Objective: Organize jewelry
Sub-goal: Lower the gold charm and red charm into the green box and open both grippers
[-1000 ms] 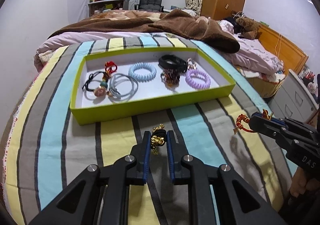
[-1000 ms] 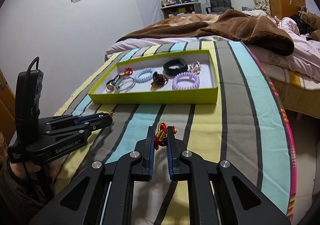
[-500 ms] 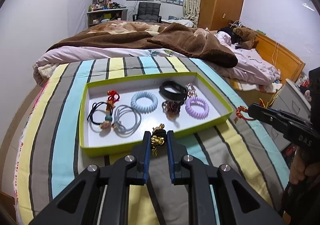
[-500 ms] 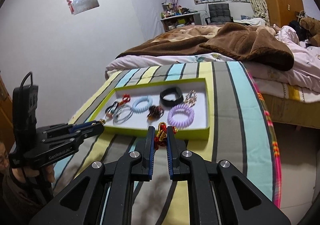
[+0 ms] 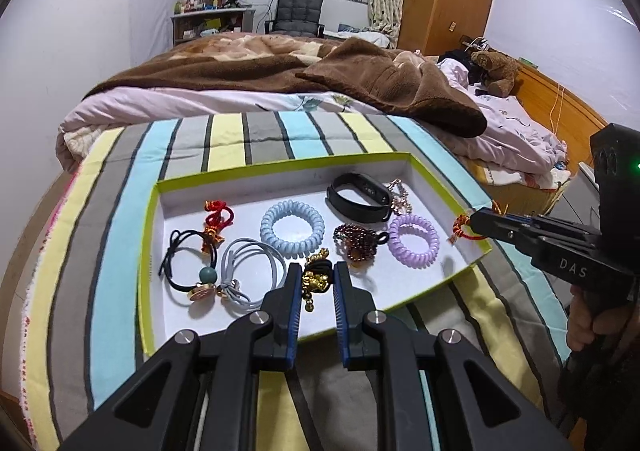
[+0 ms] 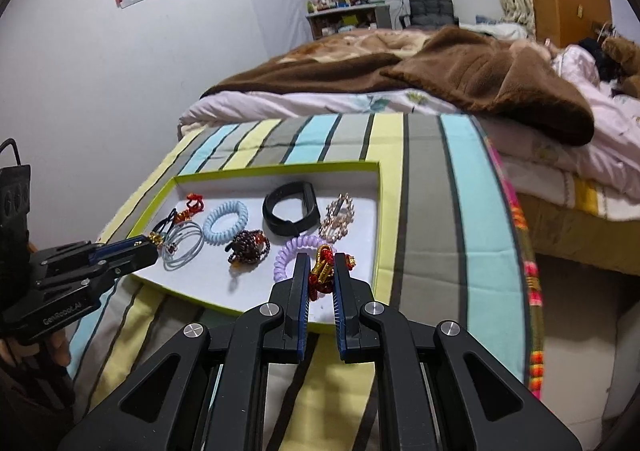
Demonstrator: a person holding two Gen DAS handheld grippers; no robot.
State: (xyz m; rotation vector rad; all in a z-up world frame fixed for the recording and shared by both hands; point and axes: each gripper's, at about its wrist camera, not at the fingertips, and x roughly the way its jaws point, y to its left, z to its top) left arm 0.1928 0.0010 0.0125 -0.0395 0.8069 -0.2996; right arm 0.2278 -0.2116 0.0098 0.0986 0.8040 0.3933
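Note:
A lime-green tray (image 5: 147,235) with a white floor lies on the striped bedspread; it also shows in the right wrist view (image 6: 378,211). My left gripper (image 5: 316,283) is shut on a gold-bead and black-cord bracelet (image 5: 314,279), held above the tray's front middle. My right gripper (image 6: 321,275) is shut on a red-cord and gold bracelet (image 6: 321,270), held above the tray's front right corner. In the tray lie a blue coil hair tie (image 5: 292,226), a purple coil tie (image 5: 413,241), a black wristband (image 5: 359,197), a dark bead bracelet (image 5: 356,245), grey hair ties (image 5: 250,271) and a red knot charm (image 5: 218,213).
The striped bedspread (image 5: 68,283) drops off at the left and right edges. A brown blanket (image 5: 360,79) and pink quilt lie behind the tray. A teddy bear (image 5: 498,71) sits at the far right, by a wooden headboard.
Both grippers have risen and moved forward with their bracelets, from over the bedspread in front of the tray to above the tray's front part.

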